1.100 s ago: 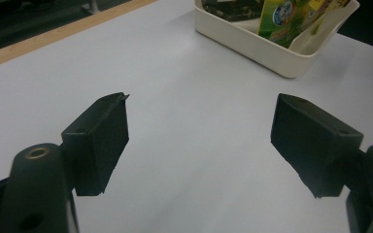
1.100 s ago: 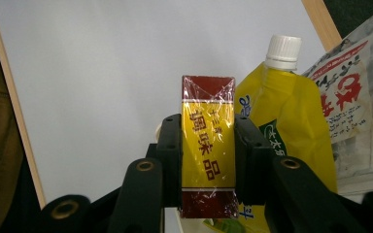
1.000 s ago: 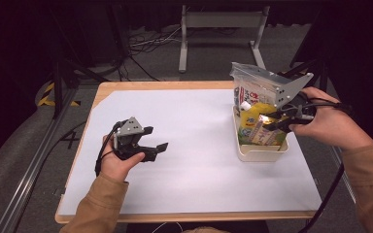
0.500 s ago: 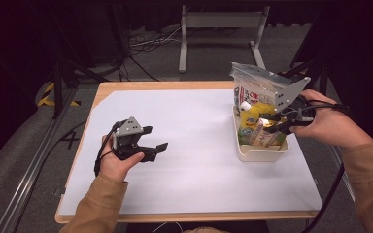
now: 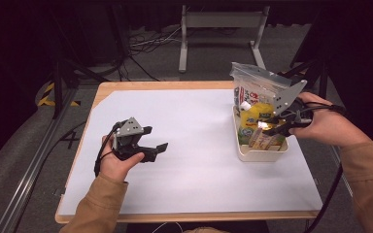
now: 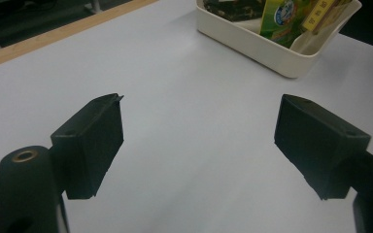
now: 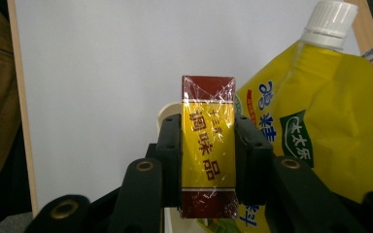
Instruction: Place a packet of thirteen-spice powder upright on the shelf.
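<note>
My right gripper (image 7: 208, 145) is shut on a small yellow and dark-red box (image 7: 208, 102) wrapped in clear film, held just above a cream bin (image 5: 262, 154) at the table's right side. Beside the box stands a yellow pouch (image 7: 320, 126) with a white cap; in the high view the pouch (image 5: 252, 115) leans in the bin's far half next to my right gripper (image 5: 271, 127). My left gripper (image 5: 154, 139) rests open on the white table top at the left, with nothing between its jaws (image 6: 199, 126). Ahead of it lies the bin (image 6: 272, 48).
A clear plastic bag (image 5: 252, 80) of packets rises from the bin's far end. More packets lie in the bin's near half (image 5: 264, 141). The white table top (image 5: 199, 126) has a wooden edge; cables and a metal stand lie on the floor beyond.
</note>
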Demonstrator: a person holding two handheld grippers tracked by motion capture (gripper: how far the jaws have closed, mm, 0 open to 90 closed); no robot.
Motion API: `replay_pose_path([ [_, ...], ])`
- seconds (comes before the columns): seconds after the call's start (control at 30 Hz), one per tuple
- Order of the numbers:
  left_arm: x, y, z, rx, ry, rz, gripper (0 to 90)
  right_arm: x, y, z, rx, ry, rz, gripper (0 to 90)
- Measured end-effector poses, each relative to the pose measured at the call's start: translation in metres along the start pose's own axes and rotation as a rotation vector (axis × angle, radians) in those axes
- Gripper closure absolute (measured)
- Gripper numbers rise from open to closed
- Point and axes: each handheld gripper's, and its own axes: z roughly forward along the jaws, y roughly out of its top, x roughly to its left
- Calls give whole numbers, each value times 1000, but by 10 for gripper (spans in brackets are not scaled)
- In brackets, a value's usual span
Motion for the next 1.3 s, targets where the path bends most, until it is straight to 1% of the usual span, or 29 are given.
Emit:
replay_pose_path([
  [0.03,0,0,0,1,1,2,187,0,0,0,0,0,0,689],
  [0.17,0,0,1,5,-1,4,187,0,-1,0,4,27,0,688],
  [0.27,0,0,1,5,-2,5,187,0,-1,1,7,29,-1,688],
  [0.53,0,0,1,3,1,3,187,-2,-2,6,24,59,1,687],
  [0.8,0,-1,1,3,2,0,186,-3,-4,12,31,69,-1,686],
  [0.93,1,-1,2,3,4,4,187,-3,-5,16,46,65,-3,684],
  [0.97,1,-1,2,4,2,-3,187,-3,-6,18,50,66,-9,684],
  [1.13,1,-1,2,5,1,-3,186,-2,-7,25,78,67,-6,683],
  [1.23,1,-1,3,7,2,-4,185,-2,-8,28,88,68,-14,682],
  [1.3,1,-1,3,9,5,0,185,-2,-9,31,96,69,-10,681],
])
